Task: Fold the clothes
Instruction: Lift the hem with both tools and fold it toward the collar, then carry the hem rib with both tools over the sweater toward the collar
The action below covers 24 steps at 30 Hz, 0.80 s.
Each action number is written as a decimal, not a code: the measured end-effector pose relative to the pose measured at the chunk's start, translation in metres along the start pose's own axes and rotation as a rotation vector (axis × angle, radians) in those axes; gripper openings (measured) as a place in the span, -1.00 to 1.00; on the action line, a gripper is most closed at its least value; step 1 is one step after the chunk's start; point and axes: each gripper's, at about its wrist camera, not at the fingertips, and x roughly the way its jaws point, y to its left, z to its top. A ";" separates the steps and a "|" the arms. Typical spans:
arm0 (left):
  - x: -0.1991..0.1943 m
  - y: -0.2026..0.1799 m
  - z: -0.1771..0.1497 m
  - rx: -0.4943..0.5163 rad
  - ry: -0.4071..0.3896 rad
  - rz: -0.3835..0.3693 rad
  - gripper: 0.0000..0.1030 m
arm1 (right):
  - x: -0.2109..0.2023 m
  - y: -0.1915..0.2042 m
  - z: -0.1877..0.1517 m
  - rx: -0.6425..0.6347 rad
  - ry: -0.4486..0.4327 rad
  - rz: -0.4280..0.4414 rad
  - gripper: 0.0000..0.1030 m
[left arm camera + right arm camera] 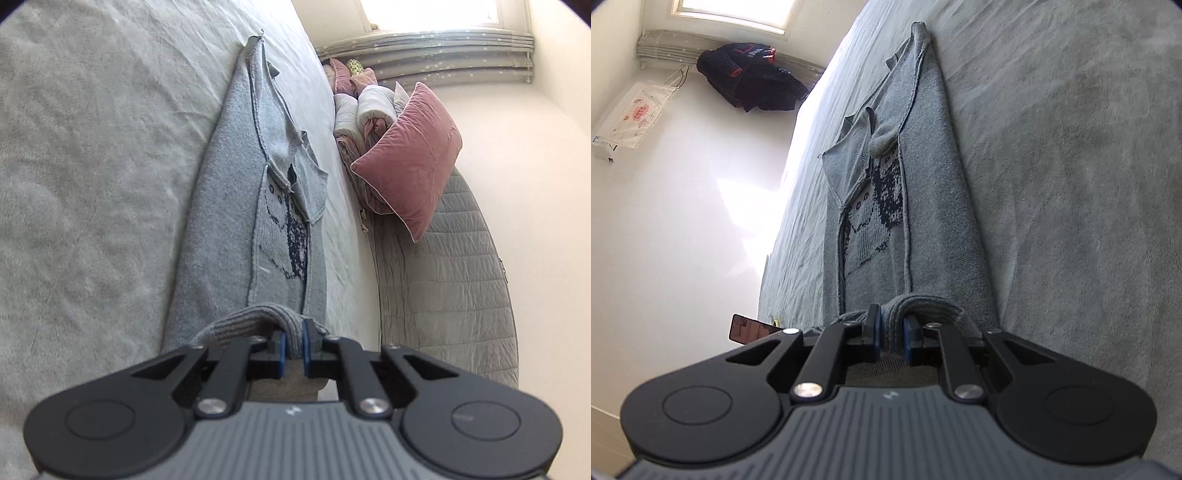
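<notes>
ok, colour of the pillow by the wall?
Dusty pink pillow with pale piping; left wrist view shows it best.

Right gripper (pixel 891 338) jaws pinch ribbed hem of grey sweater (pixel 923 206), frame centre, on bed (pixel 1071 166); dark jacket (pixel 750 79) upper left.

The left tool (pixel 293 347) fills the lower part of its frame with a grey body ribbed by fine parallel grooves and a small pale mark at the top centre. Two broad black rounded lobes sit at lower left and lower right, each with a raised disc. Black link bars run up and inward, pinned by silver round screws, smaller ones higher up. The fingers (pixel 280 350) are black with blue pads on the inner faces. The right tool (pixel 892 338) looks the same build: grooved grey body, black lobes, silver screws, blue-faced fingers (pixel 877 332); its pale mark is too blurred to read.
</notes>
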 end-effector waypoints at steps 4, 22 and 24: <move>0.006 0.008 0.007 -0.014 -0.002 0.033 -0.82 | 0.010 -0.009 0.006 0.021 0.003 -0.007 -0.66; -0.008 -0.025 0.016 0.276 -0.141 0.162 -0.19 | 0.004 0.022 0.015 -0.230 -0.121 -0.066 -0.14; -0.003 -0.028 0.013 0.315 -0.134 0.185 -0.19 | 0.009 0.026 0.014 -0.278 -0.126 -0.089 -0.14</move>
